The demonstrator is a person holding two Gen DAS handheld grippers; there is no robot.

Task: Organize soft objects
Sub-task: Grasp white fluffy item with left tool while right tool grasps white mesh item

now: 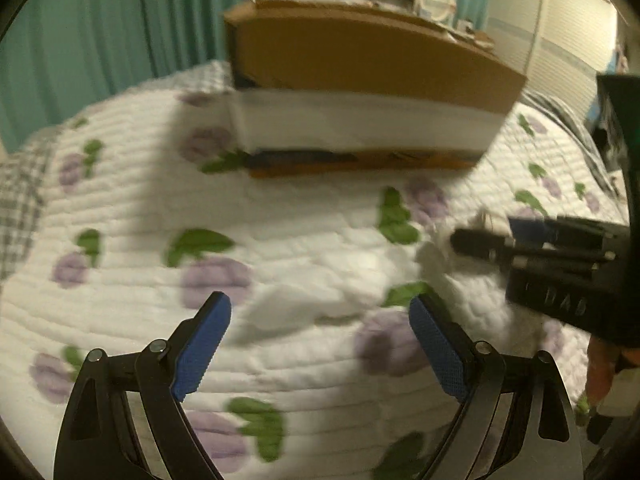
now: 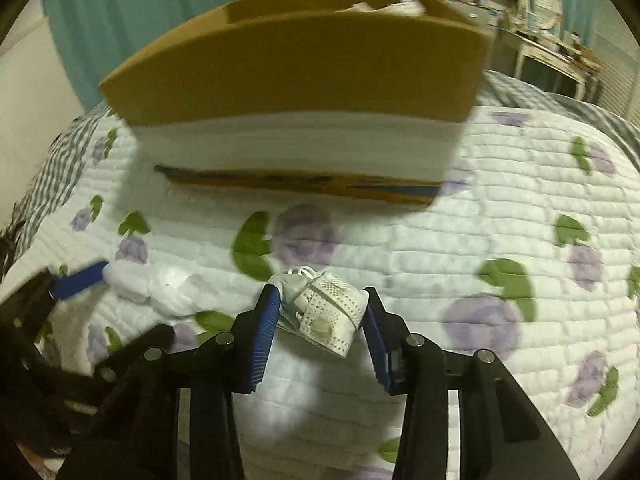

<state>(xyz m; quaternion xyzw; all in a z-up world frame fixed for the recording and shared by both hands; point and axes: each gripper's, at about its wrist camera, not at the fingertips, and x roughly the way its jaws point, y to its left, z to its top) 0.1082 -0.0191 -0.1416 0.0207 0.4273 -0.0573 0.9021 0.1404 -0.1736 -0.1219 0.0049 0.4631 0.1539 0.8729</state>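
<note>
Teal curtains [image 1: 100, 28] hang behind a bed covered by a white quilt [image 2: 460, 240] printed with purple flowers and green leaves; a grey checked cloth shows at the quilt's far edges. On the quilt stands an open cardboard box [image 2: 296, 60], brown above, with a white band and a dark blue and orange strip along its base. Something pale lies inside it, too blurred to name.

In the right wrist view, the right gripper [image 2: 320, 320] has its blue pads closed narrowly on a folded white face mask [image 2: 332, 312] with perforated edges and white ear loops; the mask is pinched between the fingers above the quilt, in front of the box and apart from it. To the left of it lies a crumpled white soft item [image 2: 160, 288], resting on the quilt, with one blue finger of the left gripper just beside it.

In the left wrist view, the left gripper [image 1: 320, 344] has its jaws spread wide with nothing between them, over a white lump [image 1: 320, 292] on the quilt. The right gripper appears at the right edge, side on.
</note>
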